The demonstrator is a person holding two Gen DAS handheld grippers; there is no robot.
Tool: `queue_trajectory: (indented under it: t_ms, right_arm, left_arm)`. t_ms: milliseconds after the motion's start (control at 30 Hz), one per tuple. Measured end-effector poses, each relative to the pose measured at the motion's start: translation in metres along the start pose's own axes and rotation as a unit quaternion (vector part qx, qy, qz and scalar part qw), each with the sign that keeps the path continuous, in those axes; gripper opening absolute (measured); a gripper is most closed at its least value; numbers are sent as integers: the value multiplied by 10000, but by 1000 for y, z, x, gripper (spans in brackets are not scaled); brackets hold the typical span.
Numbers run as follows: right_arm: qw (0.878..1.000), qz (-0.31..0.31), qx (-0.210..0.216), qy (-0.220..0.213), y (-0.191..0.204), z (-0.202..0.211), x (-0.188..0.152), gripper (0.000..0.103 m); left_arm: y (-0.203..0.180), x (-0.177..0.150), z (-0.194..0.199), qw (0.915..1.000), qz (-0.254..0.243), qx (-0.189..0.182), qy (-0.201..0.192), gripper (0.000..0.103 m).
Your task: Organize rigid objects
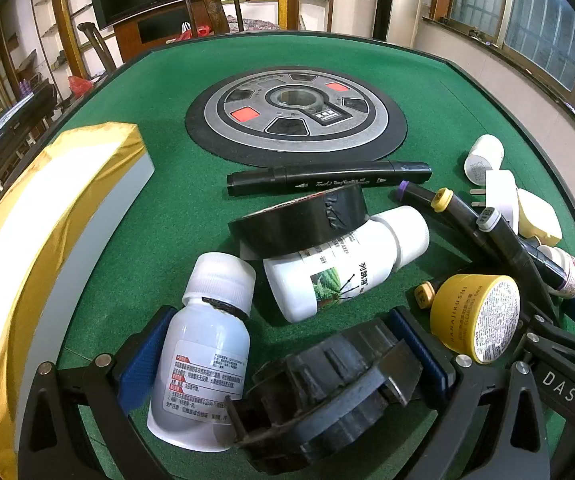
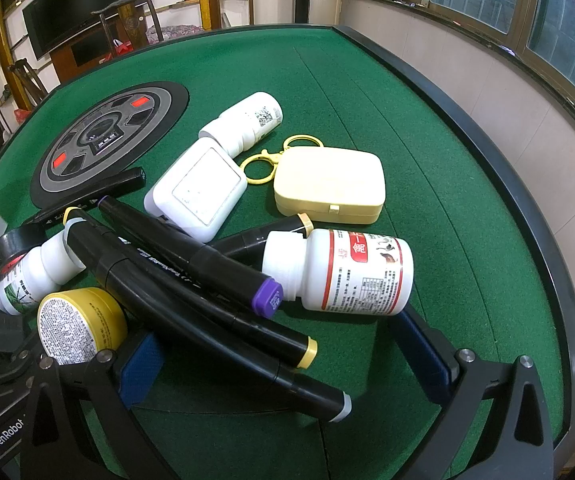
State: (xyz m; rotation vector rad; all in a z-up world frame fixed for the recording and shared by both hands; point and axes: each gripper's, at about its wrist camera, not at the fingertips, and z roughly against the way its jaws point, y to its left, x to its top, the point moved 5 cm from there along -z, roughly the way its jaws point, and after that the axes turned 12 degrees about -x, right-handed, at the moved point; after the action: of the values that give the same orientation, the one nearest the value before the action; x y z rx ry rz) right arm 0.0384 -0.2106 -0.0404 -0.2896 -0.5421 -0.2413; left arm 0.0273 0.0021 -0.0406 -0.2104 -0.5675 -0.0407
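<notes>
My left gripper (image 1: pixel 283 364) is open over the green table; between its fingers lie a white medicine bottle (image 1: pixel 201 356) and a black tape dispenser (image 1: pixel 327 392). Beyond them lie a black tape roll (image 1: pixel 299 222), a white bottle with a plant label (image 1: pixel 343 264) and a black marker (image 1: pixel 327 178). A yellow tin (image 1: pixel 475 316) sits at the right. My right gripper (image 2: pixel 287 364) is open, with several black markers (image 2: pixel 191 276) lying across between its fingers. A red-labelled white bottle (image 2: pixel 343 272), yellow case (image 2: pixel 331 186), white plug (image 2: pixel 195 188) and small white bottle (image 2: pixel 247 120) lie beyond.
A gold-and-white box (image 1: pixel 47 248) stands at the left of the table. A round control panel (image 1: pixel 295 112) is set in the table's middle. The table has a raised dark rim (image 2: pixel 507 152) near the wall. Chairs and shelves stand behind.
</notes>
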Motion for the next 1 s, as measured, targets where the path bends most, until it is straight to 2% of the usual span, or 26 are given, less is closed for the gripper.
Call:
queue_trajectory:
  t_ms: [1000]
  right_arm:
    - [10000,0,0,1,0,0,0,103]
  left_arm:
    - [0,0,0,10000,1,1,0,103]
